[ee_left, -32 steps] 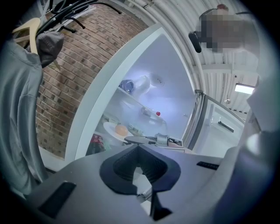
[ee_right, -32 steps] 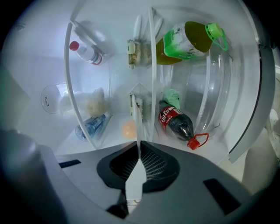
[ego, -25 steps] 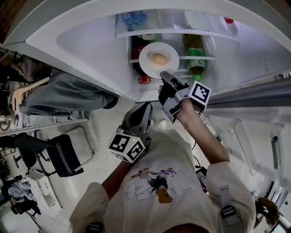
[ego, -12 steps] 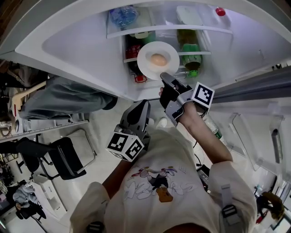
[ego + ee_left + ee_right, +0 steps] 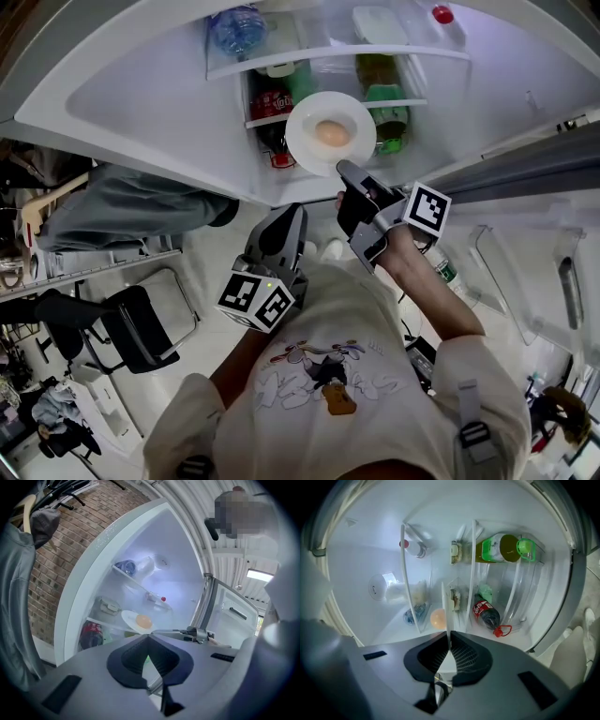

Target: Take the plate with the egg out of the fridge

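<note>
Right gripper [image 5: 345, 170] [image 5: 448, 639]: fingers [image 5: 463, 658] clenched on the near rim of the white plate [image 5: 305, 142] [image 5: 446, 603]. In the right gripper view the plate ran edge-on straight out from between them.

The egg [image 5: 331, 132] [image 5: 438, 618] sat near the plate's middle, pale orange. The plate was held roughly level at the open front of the fridge [image 5: 141, 103], in line with the middle shelf. Whether it rested on that shelf or hung free of it, could not tell.

Left gripper [image 5: 294, 214] [image 5: 147, 638]: fingers [image 5: 129, 660] closed tip to tip, grasping nothing. It was held low and well apart from the plate, pointing toward the fridge opening, its marker cube [image 5: 258, 300] close to the person's chest.

Inside the fridge:
- A cola bottle [image 5: 269, 100] [image 5: 488, 614] with a red label lay behind the plate's left edge.
- A green-capped bottle [image 5: 386, 96] [image 5: 502, 548] of dark liquid stood to the plate's right.
- A blue-tinted water bottle [image 5: 234, 23] lay on the top shelf.
- A lidded clear container [image 5: 379, 24] sat beside it, and a red-capped item [image 5: 442, 14] beyond that.

The fridge door [image 5: 525, 173] stood open at the right.

Further out, a brick wall [image 5: 61, 550] flanked the fridge on the left. A grey garment [image 5: 122, 197] hung there, and a black chair [image 5: 131, 319] stood on the floor.
</note>
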